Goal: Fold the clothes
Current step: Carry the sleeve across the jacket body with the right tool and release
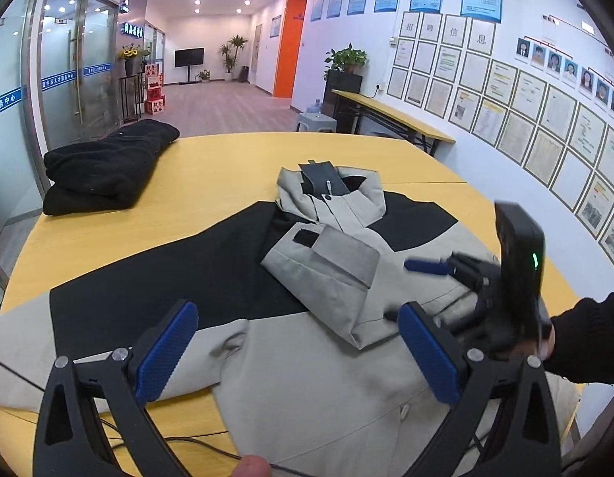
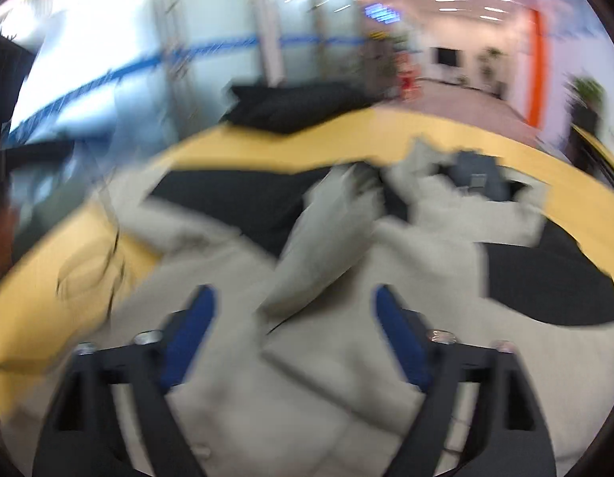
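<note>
Blue-padded left gripper [image 1: 297, 351] hangs wide open and empty over the grey-and-black jacket [image 1: 307, 278] spread on the yellow tabletop [image 1: 211, 175]; at three o'clock, the right gripper [image 2: 293, 332] gapes, gripping nothing.

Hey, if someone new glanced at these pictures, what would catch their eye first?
Probably the grey and black jacket spread across the yellow wooden table, one grey sleeve folded over its chest. Next, the open left gripper with blue pads hovering above its hem, and the open right gripper at the right. A folded black garment lies at the far left.
</note>
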Available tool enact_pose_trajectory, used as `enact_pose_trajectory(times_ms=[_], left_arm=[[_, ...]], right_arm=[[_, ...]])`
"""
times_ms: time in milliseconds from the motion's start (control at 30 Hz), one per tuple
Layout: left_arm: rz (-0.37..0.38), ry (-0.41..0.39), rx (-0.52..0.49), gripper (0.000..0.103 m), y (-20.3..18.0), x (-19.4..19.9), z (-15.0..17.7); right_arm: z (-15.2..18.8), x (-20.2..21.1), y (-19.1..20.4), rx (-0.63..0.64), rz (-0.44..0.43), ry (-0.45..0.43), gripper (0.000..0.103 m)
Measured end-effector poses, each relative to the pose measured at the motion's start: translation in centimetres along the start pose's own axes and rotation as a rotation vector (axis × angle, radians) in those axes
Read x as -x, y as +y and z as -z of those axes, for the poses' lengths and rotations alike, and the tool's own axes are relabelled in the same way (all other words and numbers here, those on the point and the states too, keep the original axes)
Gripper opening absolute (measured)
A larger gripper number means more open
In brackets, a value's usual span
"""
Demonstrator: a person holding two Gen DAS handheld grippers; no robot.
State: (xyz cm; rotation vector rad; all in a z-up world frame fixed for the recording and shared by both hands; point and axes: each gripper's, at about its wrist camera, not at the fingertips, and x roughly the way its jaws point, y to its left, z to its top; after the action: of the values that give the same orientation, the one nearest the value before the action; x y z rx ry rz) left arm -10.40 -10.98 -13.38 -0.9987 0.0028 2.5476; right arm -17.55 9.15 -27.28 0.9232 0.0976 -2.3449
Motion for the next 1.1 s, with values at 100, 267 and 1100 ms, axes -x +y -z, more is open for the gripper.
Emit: enact_pose_trajectory(times_ms=[100,267,1100], left_arm=[[0.012,0.004,0.026,0.103,-0.4,-0.9,0.1],[-0.004,0.006,0.012,0.103,-1.0,-1.1,0.0],[0.031,0.282,-0.129,0.103,-2.6,-14.4,5.3]], right_arm=[[-0.5,-2.7,-3.0,-0.111,0.014,0.053,0.082],[-1.0,-8.1,-4.2,-0.243,-0.127,0.12,0.018],[10.9,7.7,-20.0,0.293,0.423,0.374,0.074]])
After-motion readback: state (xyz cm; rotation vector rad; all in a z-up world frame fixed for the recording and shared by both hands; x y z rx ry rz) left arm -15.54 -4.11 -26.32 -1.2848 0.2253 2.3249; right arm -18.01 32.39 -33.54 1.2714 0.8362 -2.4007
